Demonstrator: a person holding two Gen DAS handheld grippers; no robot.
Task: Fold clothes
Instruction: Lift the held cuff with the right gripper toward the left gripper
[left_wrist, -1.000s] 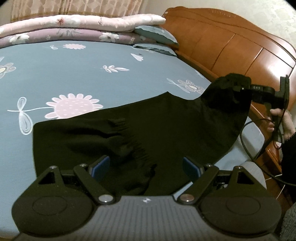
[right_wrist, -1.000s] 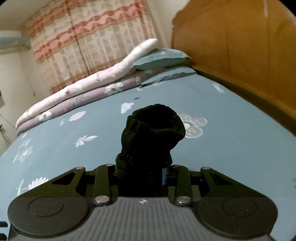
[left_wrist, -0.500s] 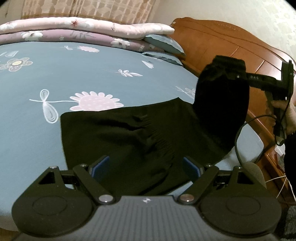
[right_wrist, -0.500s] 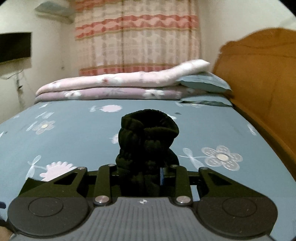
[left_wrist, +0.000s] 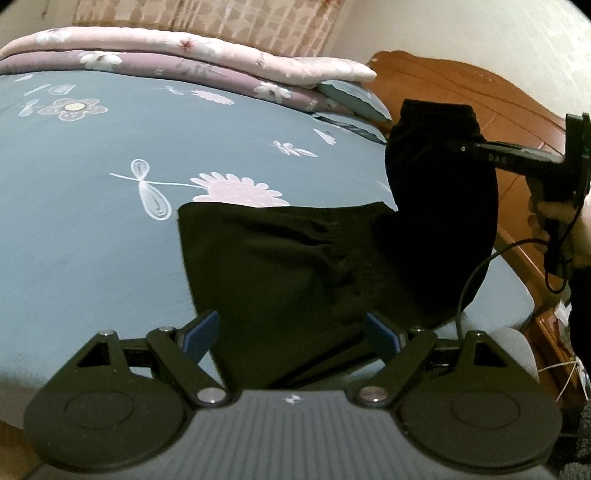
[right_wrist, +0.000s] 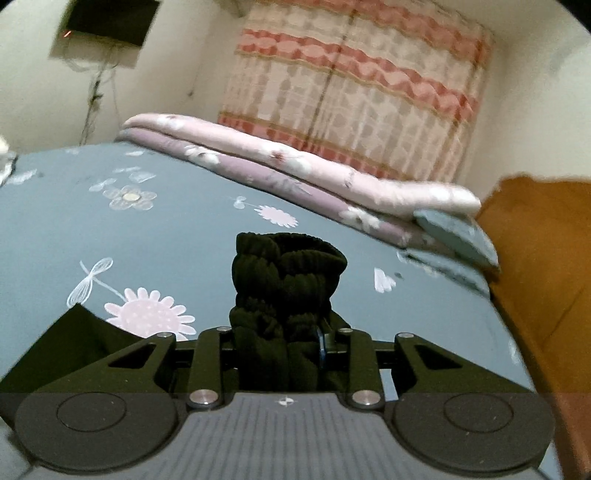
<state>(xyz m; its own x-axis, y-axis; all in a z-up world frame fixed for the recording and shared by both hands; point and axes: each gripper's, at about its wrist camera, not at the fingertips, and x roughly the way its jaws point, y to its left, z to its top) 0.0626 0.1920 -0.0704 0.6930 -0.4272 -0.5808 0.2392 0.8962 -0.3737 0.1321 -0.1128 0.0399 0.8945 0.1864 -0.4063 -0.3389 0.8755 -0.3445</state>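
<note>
I am looking along my left gripper (left_wrist: 291, 334), whose blue-padded fingers (left_wrist: 201, 332) are standing wide apart with nothing between them, hovering just above the near edge of a black garment (left_wrist: 295, 273). The garment is lying mostly flat on a blue sheet (left_wrist: 92, 206) printed with pale flowers, near the bed's near edge. Its right end is hanging in the air, lifted off the sheet by my right gripper (left_wrist: 465, 147), which is reaching in from the right side of this view with a hand (left_wrist: 554, 218) wrapped around its handle and a cable (left_wrist: 476, 273) looping down below it. In the right wrist view, I am seeing the right gripper (right_wrist: 284, 343) with its fingers drawn in tight on a bunched, ribbed end of the garment (right_wrist: 288, 280), which is standing up past the fingertips. A corner of the flat part is showing at lower left in that view. Folded pink and purple quilts (right_wrist: 295, 166) are lying along the far side of the bed, a wooden headboard (left_wrist: 461, 96) is running along the right, and striped curtains (right_wrist: 362, 88) are hanging behind.
</note>
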